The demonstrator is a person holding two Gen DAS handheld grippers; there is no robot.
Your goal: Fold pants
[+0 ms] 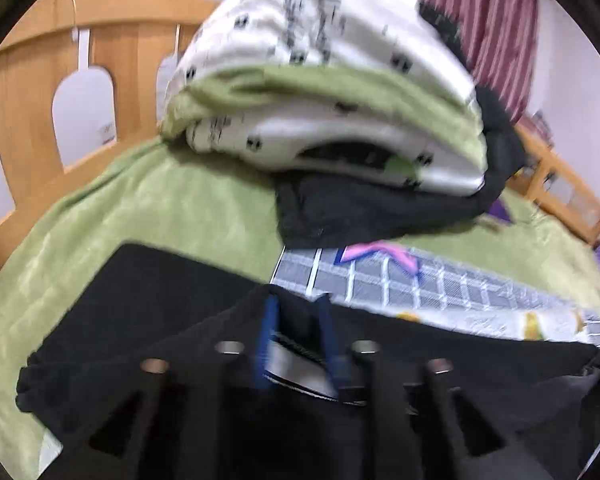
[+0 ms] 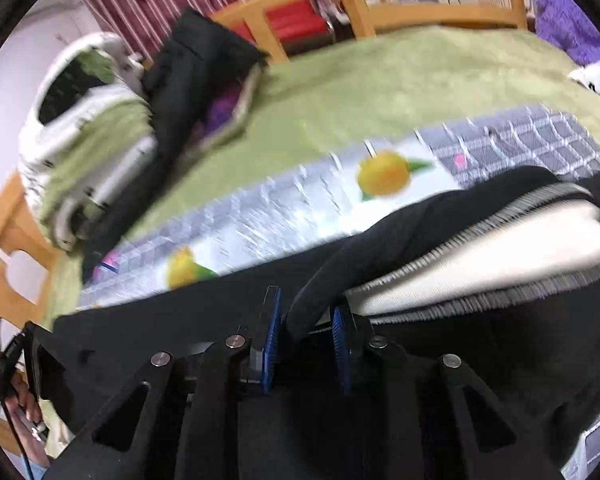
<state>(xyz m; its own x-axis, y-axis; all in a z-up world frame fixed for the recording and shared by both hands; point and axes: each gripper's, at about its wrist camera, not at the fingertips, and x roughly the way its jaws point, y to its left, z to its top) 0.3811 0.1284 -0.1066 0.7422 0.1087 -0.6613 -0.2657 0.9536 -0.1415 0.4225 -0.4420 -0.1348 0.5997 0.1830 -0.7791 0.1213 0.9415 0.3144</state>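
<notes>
The black pants (image 1: 140, 300) lie across the near edge of a bed, partly lifted. In the left wrist view my left gripper (image 1: 298, 320) has its blue pads on a raised fold of the pants, whose grey inner lining shows between them. In the right wrist view my right gripper (image 2: 305, 332) is closed on a rolled fold of the black pants (image 2: 180, 328). The waistband with its white lining (image 2: 500, 256) bulges up to the right of it. The picture is blurred.
The pants rest on a grey checked mat with a fruit print (image 2: 380, 176), over a green bedspread (image 2: 380, 80). A folded white-and-green quilt (image 1: 320, 80) and a black garment (image 1: 380, 208) sit behind. A wooden bed frame (image 1: 28, 80) surrounds the bed. A hand (image 2: 24, 404) shows at lower left.
</notes>
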